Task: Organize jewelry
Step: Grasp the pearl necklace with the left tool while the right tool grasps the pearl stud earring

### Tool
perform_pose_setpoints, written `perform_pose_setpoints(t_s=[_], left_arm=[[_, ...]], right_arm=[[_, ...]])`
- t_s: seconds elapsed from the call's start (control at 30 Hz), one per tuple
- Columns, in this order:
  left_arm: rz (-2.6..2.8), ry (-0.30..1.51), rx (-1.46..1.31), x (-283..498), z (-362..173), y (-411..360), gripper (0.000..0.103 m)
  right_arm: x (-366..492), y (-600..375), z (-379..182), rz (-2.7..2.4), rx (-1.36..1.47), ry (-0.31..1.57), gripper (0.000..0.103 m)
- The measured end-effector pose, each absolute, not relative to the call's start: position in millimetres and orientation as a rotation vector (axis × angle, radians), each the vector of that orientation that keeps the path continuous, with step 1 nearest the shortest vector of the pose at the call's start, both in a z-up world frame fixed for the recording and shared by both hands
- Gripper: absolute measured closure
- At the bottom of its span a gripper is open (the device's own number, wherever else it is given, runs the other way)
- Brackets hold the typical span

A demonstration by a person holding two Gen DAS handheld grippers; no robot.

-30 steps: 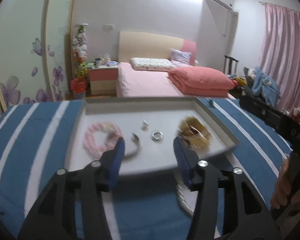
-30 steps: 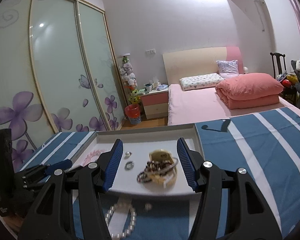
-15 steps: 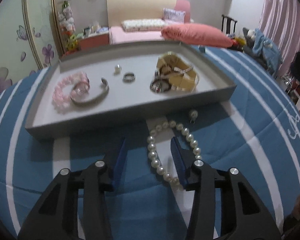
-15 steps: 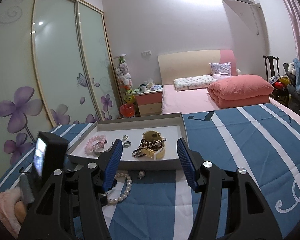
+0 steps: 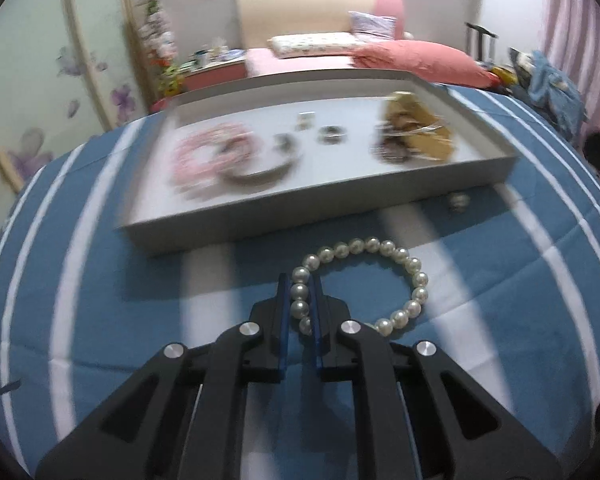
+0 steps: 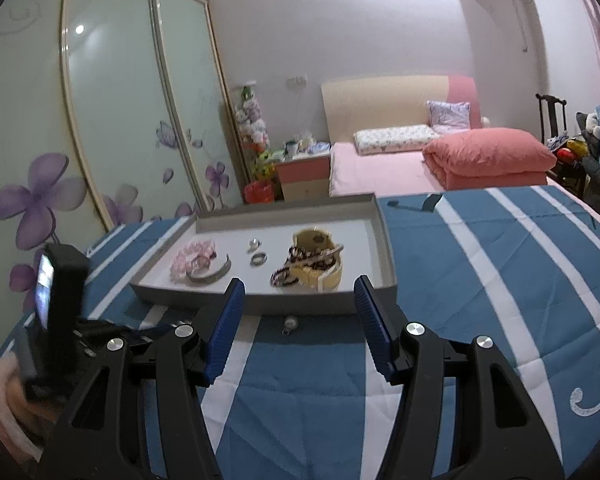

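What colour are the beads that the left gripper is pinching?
White, shiny pearl bracelet beads, seen best in the left wrist view.

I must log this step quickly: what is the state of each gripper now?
Left gripper: closed on the pearl bracelet.
Right gripper: open, holding nothing.

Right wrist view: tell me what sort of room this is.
Most likely a home bedroom. A bed with a pink quilt stands at the back, a nightstand sits beside it, and a sliding wardrobe with purple flower prints lines the left wall.
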State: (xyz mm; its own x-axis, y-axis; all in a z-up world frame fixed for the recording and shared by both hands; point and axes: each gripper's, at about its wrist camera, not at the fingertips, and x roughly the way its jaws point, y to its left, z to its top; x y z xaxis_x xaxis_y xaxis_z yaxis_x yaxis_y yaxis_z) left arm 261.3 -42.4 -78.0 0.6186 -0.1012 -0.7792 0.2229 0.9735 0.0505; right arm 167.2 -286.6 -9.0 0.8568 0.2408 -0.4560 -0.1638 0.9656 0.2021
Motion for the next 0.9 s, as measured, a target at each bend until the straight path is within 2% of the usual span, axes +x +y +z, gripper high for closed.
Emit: perform_pose_setpoints(t_s=[0.1, 0.3, 0.53, 0.9], left_arm=[[-0.118, 0.888, 0.12, 258, -77, -5, 0.093], [-0.042, 0.893, 0.057, 250, -74, 44, 0.093], [-0.049, 0.894, 0.028, 247, -71, 54, 0.093], [-0.051, 0.895, 0.023, 247, -70, 54, 0.093]], right_arm=[[174, -275, -17, 0.225, 0.129, 0.559, 0.046], [195, -251, -36, 0.234, 0.059, 0.692, 0.057], [225, -240, -54, 0.197, 0.051, 0.811, 0.061], [246, -233, -60, 0.138, 0.039, 0.868, 0.066]])
